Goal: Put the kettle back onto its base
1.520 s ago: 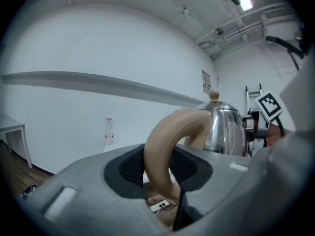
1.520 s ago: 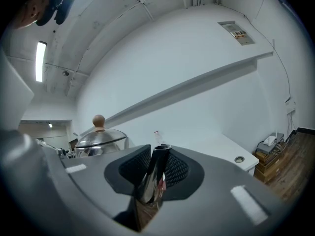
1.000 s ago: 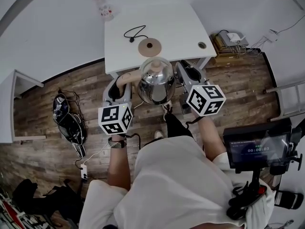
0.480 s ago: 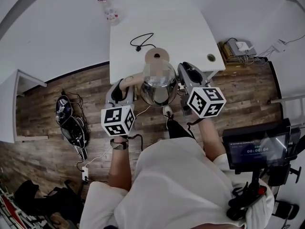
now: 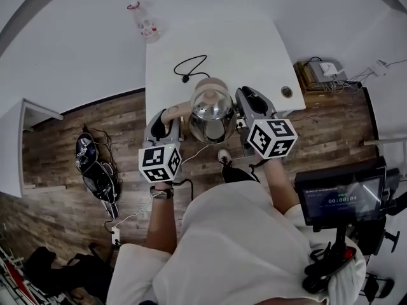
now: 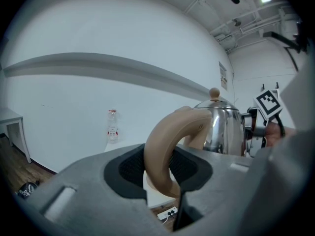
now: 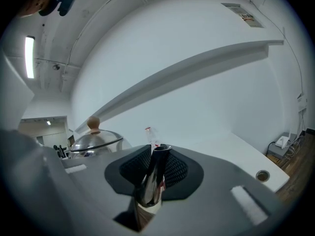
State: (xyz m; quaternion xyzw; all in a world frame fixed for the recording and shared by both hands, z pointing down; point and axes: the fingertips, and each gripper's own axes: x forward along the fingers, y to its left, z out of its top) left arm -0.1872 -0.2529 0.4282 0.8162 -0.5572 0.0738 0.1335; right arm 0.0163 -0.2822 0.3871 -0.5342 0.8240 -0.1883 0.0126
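I am holding the domed steel kettle (image 5: 210, 108) aloft, left tool (image 5: 168, 121) gripping handle (image 6: 165, 146), right tool (image 5: 248, 105) gripping spout (image 7: 157, 162); next: centre over round tan base (image 5: 213, 82).

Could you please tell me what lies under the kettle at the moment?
The round base peeks out past the far side of the kettle, on the white table. The kettle covers the rest of it.

So the white desk (image 5: 248, 49) is pretty bare: a round tan base (image 5: 210, 82) near the front edge, a black cable (image 5: 191, 67) looped just behind it, a clear bottle (image 5: 144, 21) at the far left corner and a small round hole (image 5: 287, 91) by the right edge. Under it is a wood-plank floor (image 5: 95, 116) with a black bag (image 5: 95, 167) and a white power strip (image 5: 115, 234) lying off to the left.
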